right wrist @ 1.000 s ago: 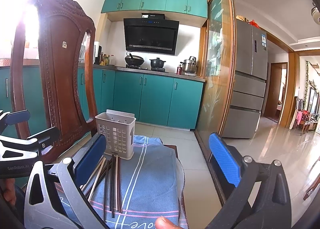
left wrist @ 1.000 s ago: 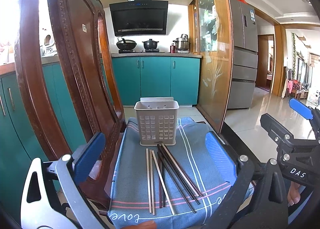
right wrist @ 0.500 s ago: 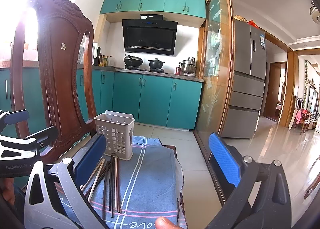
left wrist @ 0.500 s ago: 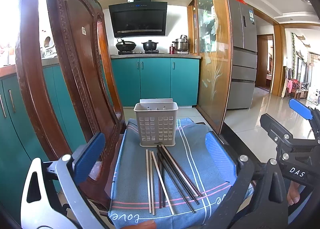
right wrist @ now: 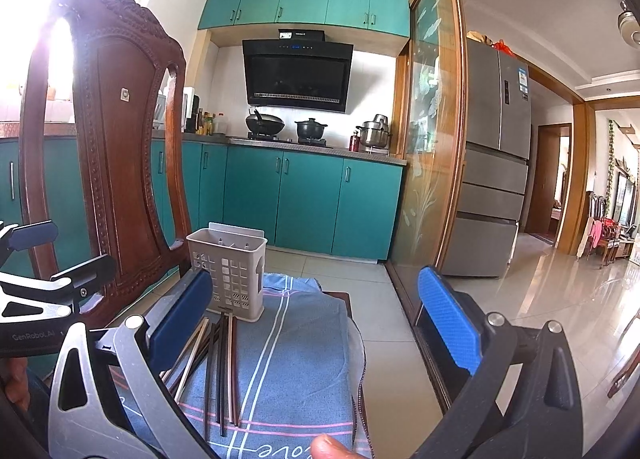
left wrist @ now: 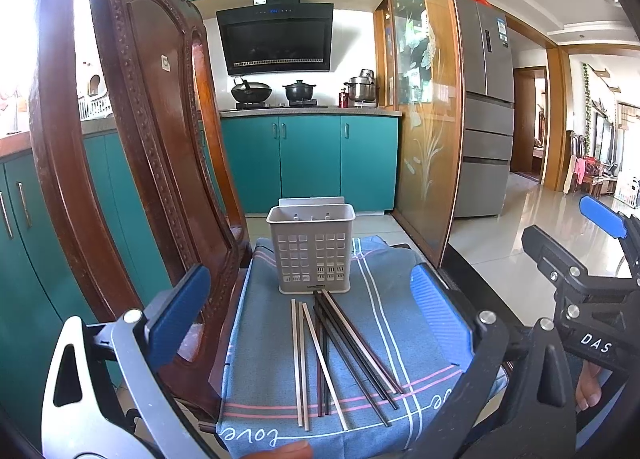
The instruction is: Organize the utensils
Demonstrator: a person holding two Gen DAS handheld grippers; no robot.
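Nothing moved: chopsticks (left wrist: 340, 355) lie before holder (left wrist: 311, 250).

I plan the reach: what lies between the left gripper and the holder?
In the left wrist view, only chopsticks on blue cloth lie between the open left gripper and the holder.

On my right gripper (left wrist: 592, 287) I read "DAS" in white letters along its black body; on my left gripper (right wrist: 40, 299) stands "GenRobot.AI". The blue cloth (left wrist: 272, 339) bears "love" in white script on its near hem. The fridge (left wrist: 490, 59) sticker is too small to read
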